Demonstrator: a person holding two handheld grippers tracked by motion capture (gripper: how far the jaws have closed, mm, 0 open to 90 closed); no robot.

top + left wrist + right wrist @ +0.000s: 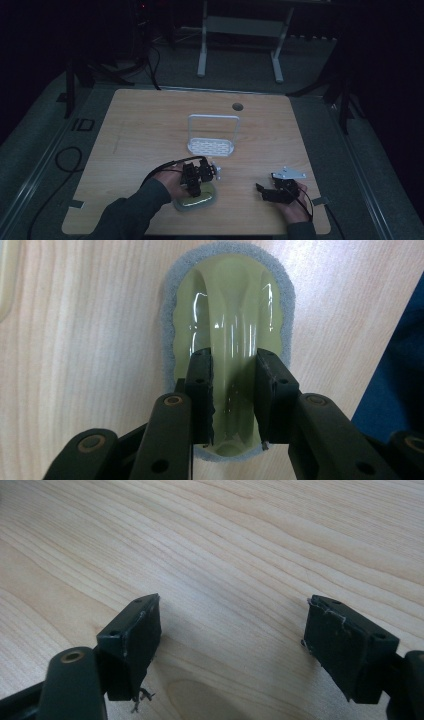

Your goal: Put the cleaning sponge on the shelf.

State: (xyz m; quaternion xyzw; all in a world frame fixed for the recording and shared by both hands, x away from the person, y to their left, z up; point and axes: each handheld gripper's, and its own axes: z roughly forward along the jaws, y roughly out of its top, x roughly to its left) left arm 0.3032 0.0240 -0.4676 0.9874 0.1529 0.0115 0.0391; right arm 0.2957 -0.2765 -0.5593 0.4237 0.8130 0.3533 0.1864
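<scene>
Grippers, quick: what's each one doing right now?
Left gripper: shut on the handle of the green scrubber, which lies on the table.
Right gripper: open, holding nothing, jaws wide apart over bare wood.

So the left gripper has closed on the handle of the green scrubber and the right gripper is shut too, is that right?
Not quite. The right gripper is open, jaws wide apart over bare table, as the right gripper view shows. The left gripper is indeed closed on the handle of the green scrubber.
</scene>
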